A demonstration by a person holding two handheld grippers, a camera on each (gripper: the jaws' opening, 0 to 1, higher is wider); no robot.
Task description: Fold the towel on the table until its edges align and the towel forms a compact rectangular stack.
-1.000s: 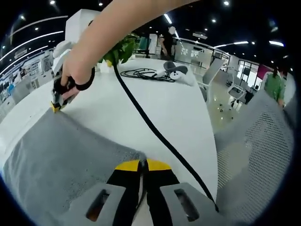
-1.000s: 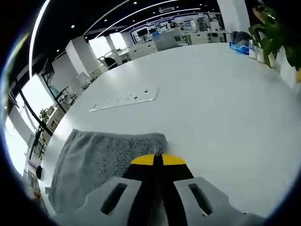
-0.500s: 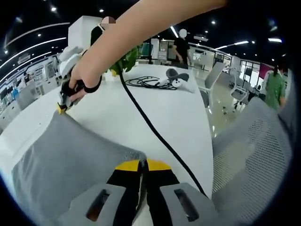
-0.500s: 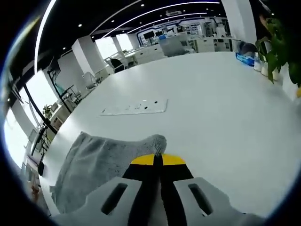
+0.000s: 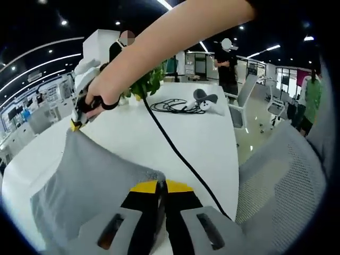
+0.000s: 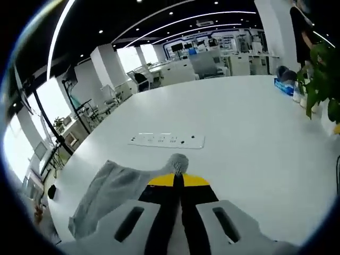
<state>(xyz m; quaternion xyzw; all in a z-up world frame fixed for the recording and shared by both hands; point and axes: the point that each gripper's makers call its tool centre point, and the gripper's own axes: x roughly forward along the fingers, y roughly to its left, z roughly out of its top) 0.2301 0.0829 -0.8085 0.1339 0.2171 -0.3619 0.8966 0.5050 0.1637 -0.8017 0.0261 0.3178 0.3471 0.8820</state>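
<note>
Over the last second both grippers have raised the towel point(image 5: 95, 180) edge higher off the white worktop point(image 5: 202, 133), so the first fold is under way. The left gripper point(image 5: 160, 187) and right gripper point(image 6: 178, 180) each have their fingers pinched on a corner. The grey, speckled towel sags toward 7 o'clock.

The desk point(image 6: 249, 122) lies bare and open across its middle, giving wide passage. A power strip point(image 6: 166, 140) lies flat toward one edge, low enough to pass over. A black cable point(image 5: 175, 151) runs across the surface from the right gripper point(image 5: 78, 119) toward the near edge. Coiled cables point(image 5: 172, 105) and a potted plant point(image 5: 146, 85) crowd the far end. A mesh chair point(image 5: 281, 180) stands just beside the near edge.
</note>
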